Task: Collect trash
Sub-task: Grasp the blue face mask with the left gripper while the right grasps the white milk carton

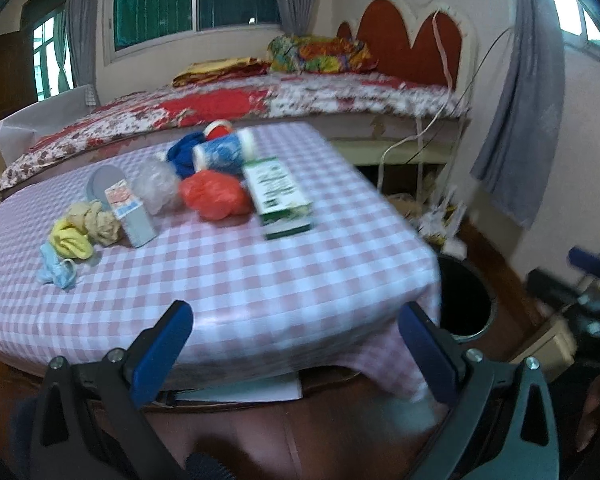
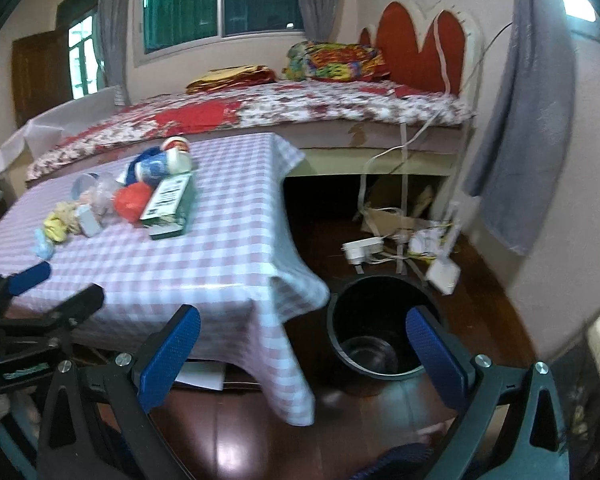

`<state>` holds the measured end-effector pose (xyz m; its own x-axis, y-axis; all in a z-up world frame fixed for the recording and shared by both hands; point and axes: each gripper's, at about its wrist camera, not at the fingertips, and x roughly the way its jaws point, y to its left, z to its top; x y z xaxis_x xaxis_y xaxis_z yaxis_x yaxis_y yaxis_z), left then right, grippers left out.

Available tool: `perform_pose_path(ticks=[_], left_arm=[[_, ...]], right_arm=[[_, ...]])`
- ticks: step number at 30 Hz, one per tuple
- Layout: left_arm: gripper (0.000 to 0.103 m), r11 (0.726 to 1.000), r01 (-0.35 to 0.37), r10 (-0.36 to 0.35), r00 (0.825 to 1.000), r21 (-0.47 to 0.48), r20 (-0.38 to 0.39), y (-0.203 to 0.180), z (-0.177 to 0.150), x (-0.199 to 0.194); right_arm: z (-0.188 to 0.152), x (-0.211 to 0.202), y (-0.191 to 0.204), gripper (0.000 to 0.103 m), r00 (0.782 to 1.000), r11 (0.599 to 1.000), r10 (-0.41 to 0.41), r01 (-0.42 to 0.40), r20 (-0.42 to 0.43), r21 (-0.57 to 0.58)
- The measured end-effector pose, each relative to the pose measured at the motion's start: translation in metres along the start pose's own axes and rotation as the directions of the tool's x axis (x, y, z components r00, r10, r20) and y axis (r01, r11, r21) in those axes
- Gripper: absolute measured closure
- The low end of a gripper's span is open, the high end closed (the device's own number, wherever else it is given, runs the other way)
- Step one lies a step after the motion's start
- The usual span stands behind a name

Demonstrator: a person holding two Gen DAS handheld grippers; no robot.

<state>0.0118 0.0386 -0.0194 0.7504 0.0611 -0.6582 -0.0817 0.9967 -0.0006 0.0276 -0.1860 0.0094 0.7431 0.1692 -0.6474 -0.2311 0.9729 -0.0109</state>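
Observation:
Trash lies on a table [image 1: 260,288] under a pink checked cloth: a green and white carton [image 1: 280,196], a crumpled red bag [image 1: 214,196], a clear plastic wad [image 1: 156,186], a blue-white tube [image 1: 224,152], a small grey box [image 1: 134,216], and yellow [image 1: 70,240], tan [image 1: 98,220] and pale blue [image 1: 56,270] wads. A black bin [image 2: 374,324] stands on the floor right of the table. My left gripper [image 1: 300,344] hangs open at the table's near edge, holding nothing. My right gripper [image 2: 304,352] is open and empty, above the floor between table corner and bin.
A bed [image 1: 284,100] with a floral cover runs behind the table. Cables, a power strip [image 2: 362,248] and white boxes clutter the wooden floor [image 2: 480,264] beyond the bin. A grey curtain [image 2: 512,128] hangs at right. White paper [image 2: 200,376] lies under the table.

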Motion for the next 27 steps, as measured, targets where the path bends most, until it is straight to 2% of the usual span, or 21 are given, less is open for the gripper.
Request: perform_pose_path(ticks=[2,8,11,15,17,20,21,23,27], left_arm=[[0.000,1.000,-0.026,0.026,1.000,-0.002,-0.015,0.012,0.000,0.006],[0.000,0.983,-0.101,0.101,0.995,-0.153,-0.005,0.084,-0.002,0.008],[0.000,0.960,-0.154,0.158,0.987,-0.233,0.001,0.124,-0.003,0.008],[0.000,0.923,-0.240,0.258,0.966,-0.301,0.022,0.170,-0.005,0.009],[0.000,0.904,-0.277,0.296,0.955,-0.327,0.009,0.190,-0.005,0.015],[0.000,0.864,-0.349,0.348,0.935,-0.363,-0.071,0.222,-0.006,0.032],[0.001,0.859,-0.355,0.353,0.933,-0.369,-0.074,0.226,-0.006,0.035],[0.003,0.854,-0.331,0.334,0.940,-0.402,-0.064,0.241,-0.008,0.042],[0.015,0.847,-0.291,0.291,0.954,-0.444,-0.070,0.261,-0.007,0.056]], right_arm=[[0.004,0.006,0.008,0.000,1.000,1.000,0.021,-0.021,0.003,-0.020],[0.025,0.029,0.045,0.000,0.995,0.991,0.096,-0.095,0.012,-0.090],[0.034,0.052,0.069,0.000,0.991,0.983,0.132,-0.134,-0.019,-0.128],[0.043,0.086,0.101,0.000,0.981,0.968,0.176,-0.187,-0.079,-0.165],[0.051,0.098,0.115,0.000,0.983,0.968,0.173,-0.182,-0.067,-0.170],[0.063,0.115,0.136,0.000,0.982,0.967,0.179,-0.186,-0.055,-0.173],[0.067,0.120,0.141,0.000,0.982,0.966,0.180,-0.187,-0.056,-0.178],[0.073,0.134,0.155,0.001,0.982,0.964,0.177,-0.187,-0.064,-0.189],[0.079,0.156,0.168,0.004,0.982,0.962,0.169,-0.184,-0.086,-0.203]])
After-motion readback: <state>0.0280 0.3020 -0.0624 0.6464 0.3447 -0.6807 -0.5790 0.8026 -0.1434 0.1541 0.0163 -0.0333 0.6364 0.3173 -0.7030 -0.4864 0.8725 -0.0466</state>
